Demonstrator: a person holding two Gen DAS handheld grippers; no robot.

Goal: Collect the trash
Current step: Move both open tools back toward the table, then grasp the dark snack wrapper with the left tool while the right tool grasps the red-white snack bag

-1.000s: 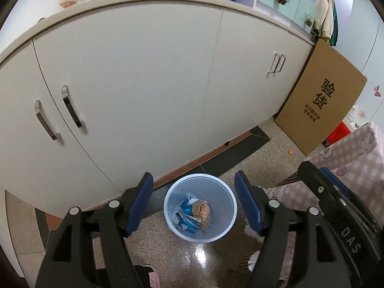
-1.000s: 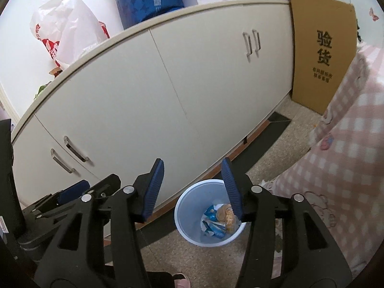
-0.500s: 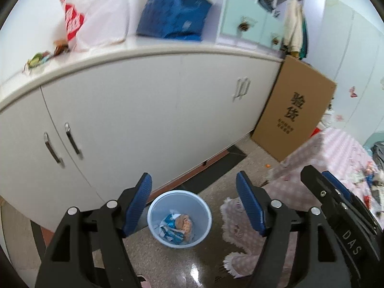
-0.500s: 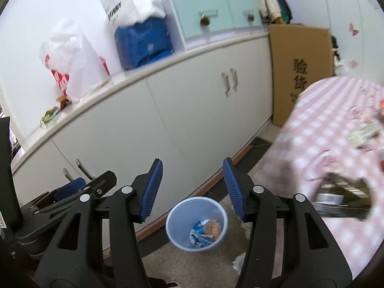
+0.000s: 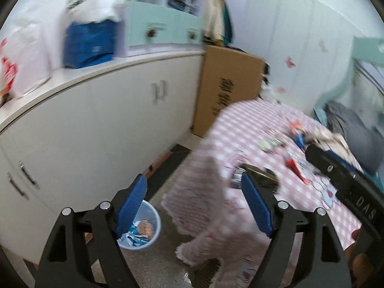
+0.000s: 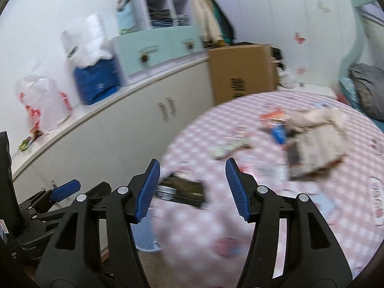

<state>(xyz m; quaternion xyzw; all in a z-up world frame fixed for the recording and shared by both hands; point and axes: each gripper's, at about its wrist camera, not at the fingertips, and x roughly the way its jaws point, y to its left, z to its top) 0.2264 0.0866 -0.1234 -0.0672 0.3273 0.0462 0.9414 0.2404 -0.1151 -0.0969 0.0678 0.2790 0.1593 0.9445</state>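
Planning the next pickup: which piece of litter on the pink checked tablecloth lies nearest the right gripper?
The dark flat wrapper at the table's near edge, just beyond the open right gripper; the crumpled beige paper and others lie farther back.

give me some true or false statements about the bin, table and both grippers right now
1. The bin holds trash. True.
2. The left hand-held gripper grips a wrapper. False: it is open and empty.
3. The table has a pink checked cloth. True.
4. The table is bare. False: a dark packet and crumpled paper lie on it.
5. The right hand-held gripper is open. True.
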